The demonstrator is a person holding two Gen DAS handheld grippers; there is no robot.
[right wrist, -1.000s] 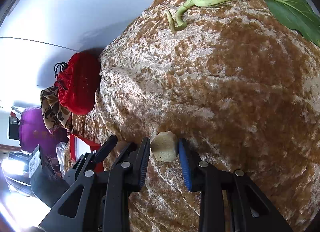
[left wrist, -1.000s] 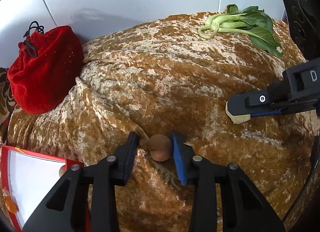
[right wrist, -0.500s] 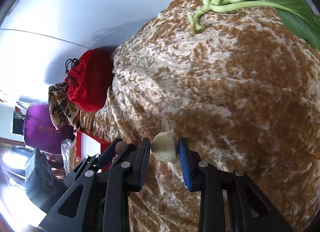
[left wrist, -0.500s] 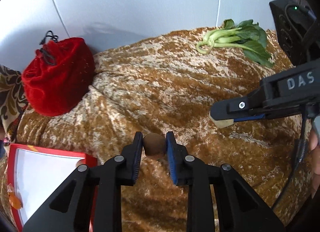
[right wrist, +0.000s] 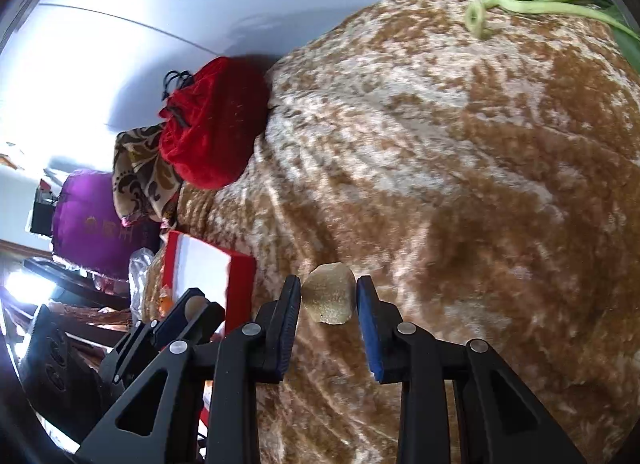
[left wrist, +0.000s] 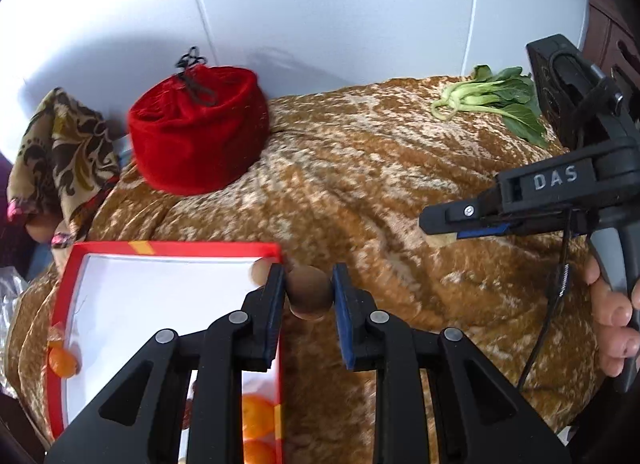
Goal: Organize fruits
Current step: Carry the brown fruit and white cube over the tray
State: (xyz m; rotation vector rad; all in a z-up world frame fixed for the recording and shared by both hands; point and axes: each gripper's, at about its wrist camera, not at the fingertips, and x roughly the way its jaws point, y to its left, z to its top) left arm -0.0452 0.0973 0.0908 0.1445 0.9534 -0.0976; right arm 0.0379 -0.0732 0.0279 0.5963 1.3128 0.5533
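My left gripper (left wrist: 308, 284) is shut on a small round brown fruit (left wrist: 309, 298), held above the golden-brown cloth (left wrist: 360, 192) at the right rim of a red box (left wrist: 276, 260). The box has a white floor and holds oranges (left wrist: 256, 416). My right gripper (right wrist: 329, 290) is shut on a pale beige lump (right wrist: 329, 300) and hangs over the cloth. In the left wrist view the right gripper (left wrist: 438, 230) comes in from the right, the pale lump (left wrist: 440, 240) at its tip. The right wrist view shows the left gripper (right wrist: 196, 308) low on the left, near the red box (right wrist: 240, 276).
A red velvet pouch (left wrist: 198, 128) and a patterned cloth (left wrist: 64, 152) lie at the back left by the white wall. Bok choy (left wrist: 492, 98) lies at the back right. A purple bag (right wrist: 96, 224) stands beyond the box. A hand (left wrist: 612, 316) holds the right gripper's handle.
The left gripper's jaws closed on the brown fruit, then lifted it off the cloth and carried it left to the red box. The right gripper rose a little, still holding the pale lump.
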